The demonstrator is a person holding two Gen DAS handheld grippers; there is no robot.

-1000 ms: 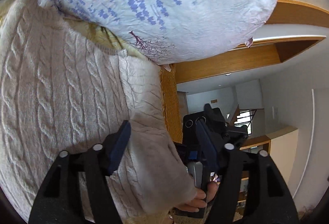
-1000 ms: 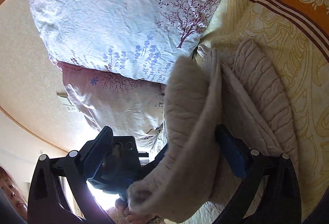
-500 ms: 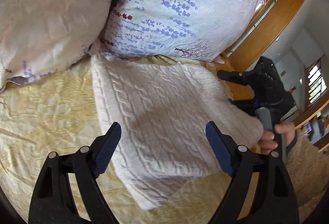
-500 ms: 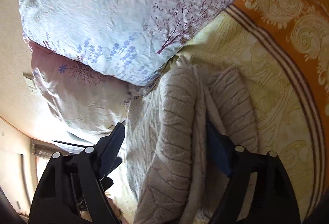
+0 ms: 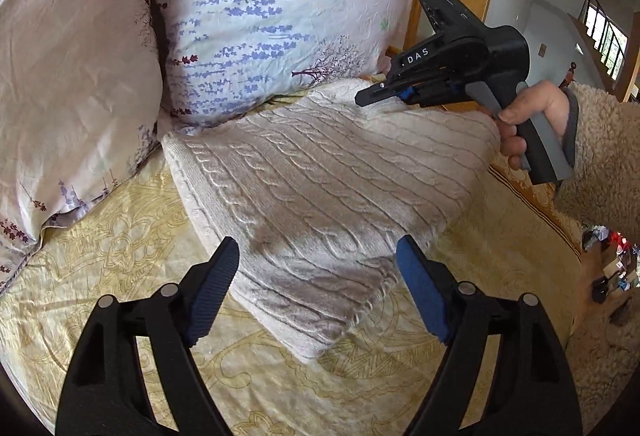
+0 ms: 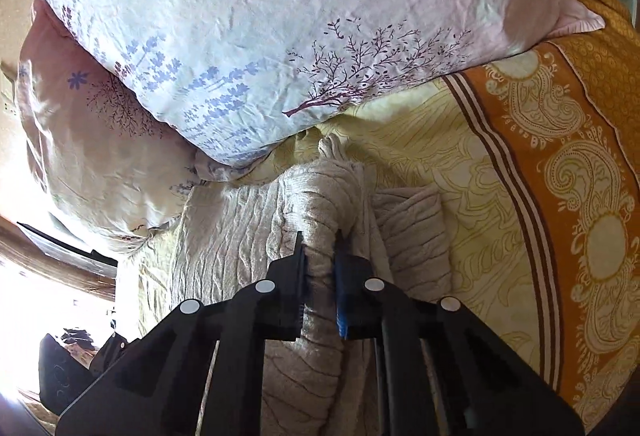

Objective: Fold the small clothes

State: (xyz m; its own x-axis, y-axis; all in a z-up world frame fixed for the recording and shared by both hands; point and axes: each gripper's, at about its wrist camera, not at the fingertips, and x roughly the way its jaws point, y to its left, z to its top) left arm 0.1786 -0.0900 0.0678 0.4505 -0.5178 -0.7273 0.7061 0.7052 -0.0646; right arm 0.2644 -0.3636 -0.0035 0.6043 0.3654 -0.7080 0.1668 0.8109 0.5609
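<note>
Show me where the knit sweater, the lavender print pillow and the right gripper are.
knit sweater [image 5: 320, 188], left wrist view, middle of its cabled top face.
lavender print pillow [image 5: 272, 8], left wrist view, centre of its front.
right gripper [image 6: 320, 256], right wrist view, between fingertips pinching a sweater fold.

One folded cream knit sweater [image 5: 320, 188], two floral pillows [image 5: 276, 8], two claws [image 5: 316, 292], one patterned bedspread [image 5: 120, 276].

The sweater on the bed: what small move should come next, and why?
Probably carry the pinched edge across. The right tool is shut on a bunched edge of the cream sweater, which lies folded on the yellow bedsheet. The left tool hovers open above it, gripping nothing.
</note>
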